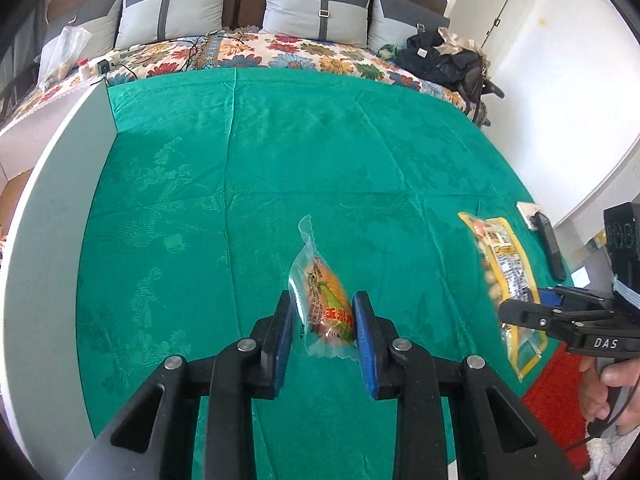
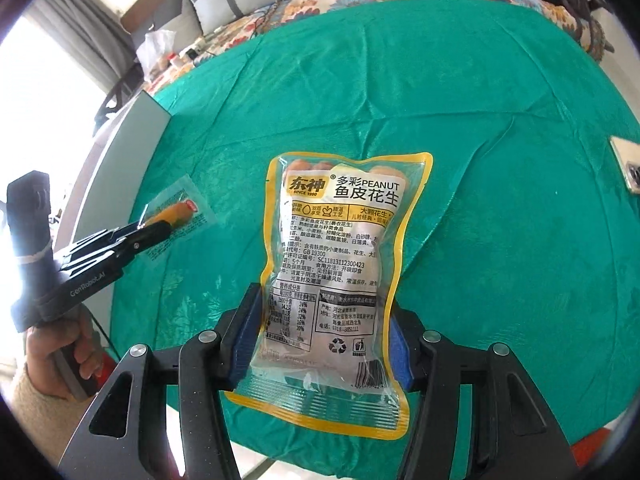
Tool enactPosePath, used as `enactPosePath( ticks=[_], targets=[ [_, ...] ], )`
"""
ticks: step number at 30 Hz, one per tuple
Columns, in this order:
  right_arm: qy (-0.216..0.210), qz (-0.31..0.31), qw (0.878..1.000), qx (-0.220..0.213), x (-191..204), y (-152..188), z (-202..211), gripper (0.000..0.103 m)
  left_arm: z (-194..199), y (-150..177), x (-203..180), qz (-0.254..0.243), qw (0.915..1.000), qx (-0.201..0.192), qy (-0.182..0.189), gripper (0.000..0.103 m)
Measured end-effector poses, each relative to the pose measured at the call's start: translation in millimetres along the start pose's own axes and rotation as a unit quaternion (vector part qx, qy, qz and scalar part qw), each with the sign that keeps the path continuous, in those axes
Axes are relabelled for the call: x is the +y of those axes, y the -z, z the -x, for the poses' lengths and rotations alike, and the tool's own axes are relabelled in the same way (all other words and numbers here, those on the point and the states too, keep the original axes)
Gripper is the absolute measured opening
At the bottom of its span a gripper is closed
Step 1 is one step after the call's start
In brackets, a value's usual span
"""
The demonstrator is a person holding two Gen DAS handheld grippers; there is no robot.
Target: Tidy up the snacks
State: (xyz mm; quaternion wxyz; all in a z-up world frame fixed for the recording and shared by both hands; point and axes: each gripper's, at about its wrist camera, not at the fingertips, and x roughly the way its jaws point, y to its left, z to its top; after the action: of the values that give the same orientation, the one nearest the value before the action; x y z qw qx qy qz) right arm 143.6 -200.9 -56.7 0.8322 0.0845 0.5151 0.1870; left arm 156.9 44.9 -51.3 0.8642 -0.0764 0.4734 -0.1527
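The left tongs (image 1: 322, 320) are clamped on a small clear sausage packet (image 1: 322, 304), its free end sticking up past the blue pads (image 1: 362, 320) above the green cloth (image 1: 260, 160) on the counter. The right tongs (image 2: 320, 344) grip the lower part of a yellow-edged peanut bag (image 2: 340, 248), label side to the camera, raised off the cloth. A phone (image 2: 630, 168) lies at the cloth's right edge. A bed (image 1: 280, 50) with pillows (image 1: 316, 8) stands behind
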Motion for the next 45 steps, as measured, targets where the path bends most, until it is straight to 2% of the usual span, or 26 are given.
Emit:
enactPosePath(
  ticks=[7,12,16,20,25,28,30,32,36,40,41,42,45],
  targets=[
    [-0.064,0.057,0.996,-0.038,93.4,-25.3,15.9,0.058,100.8,-5.1,48.5,0.059,0.9952,-0.073,0.027,0.028],
    [-0.102,0.091,0.99,-0.045,154.4,-42.1,32.7,0.058,174.1,-2.8,101.2,0.093,0.9885,-0.117,0.018,0.028],
    [-0.138,0.136,0.98,-0.045,224.5,-54.7,35.6,0.058,218.5,2.9,158.3,0.116,0.9835,-0.133,-0.041,0.028],
    [-0.175,0.184,0.966,-0.04,303.4,-59.6,23.5,0.058,237.2,20.3,217.6,0.151,0.9753,-0.124,-0.104,0.028],
    [-0.185,0.222,0.957,-0.024,385.9,-55.8,-19.7,0.059,227.1,52.2,267.3,0.174,0.9653,-0.088,-0.173,0.032],
    [-0.176,0.236,0.955,-0.015,408.5,-50.3,-50.7,0.069,218.7,70.9,285.1,0.191,0.9552,-0.072,-0.214,0.043],
    [-0.154,0.24,0.958,-0.008,411.8,-49.6,-66.5,0.073,213.9,80.4,291.0,0.2,0.9505,-0.067,-0.228,0.068],
    [-0.144,0.24,0.96,-0.004,409.9,-48.2,-72.1,0.073,214.5,87.9,291.3,0.201,0.9467,-0.071,-0.241,0.077],
    [-0.119,0.259,0.958,-0.021,406.5,-46.6,-62.0,0.076,224.0,87.6,272.8,0.181,0.9413,-0.085,-0.272,0.082],
    [-0.095,0.279,0.953,-0.067,403.8,-47.6,-41.7,0.08,247.3,74.3,236.2,0.14,0.928,-0.122,-0.323,0.088],
    [-0.089,0.28,0.952,-0.079,403.1,-49.3,-36.0,0.083,254.7,71.6,227.0,0.131,0.9246,-0.137,-0.33,0.094],
    [-0.085,0.281,0.952,-0.091,402.7,-51.0,-30.1,0.083,262.0,68.9,218.6,0.132,0.9187,-0.148,-0.342,0.102],
    [-0.079,0.28,0.95,-0.115,399.5,-53.2,-13.5,0.083,282.2,66.2,195.7,0.13,0.8891,-0.189,-0.396,0.103]
  ],
)
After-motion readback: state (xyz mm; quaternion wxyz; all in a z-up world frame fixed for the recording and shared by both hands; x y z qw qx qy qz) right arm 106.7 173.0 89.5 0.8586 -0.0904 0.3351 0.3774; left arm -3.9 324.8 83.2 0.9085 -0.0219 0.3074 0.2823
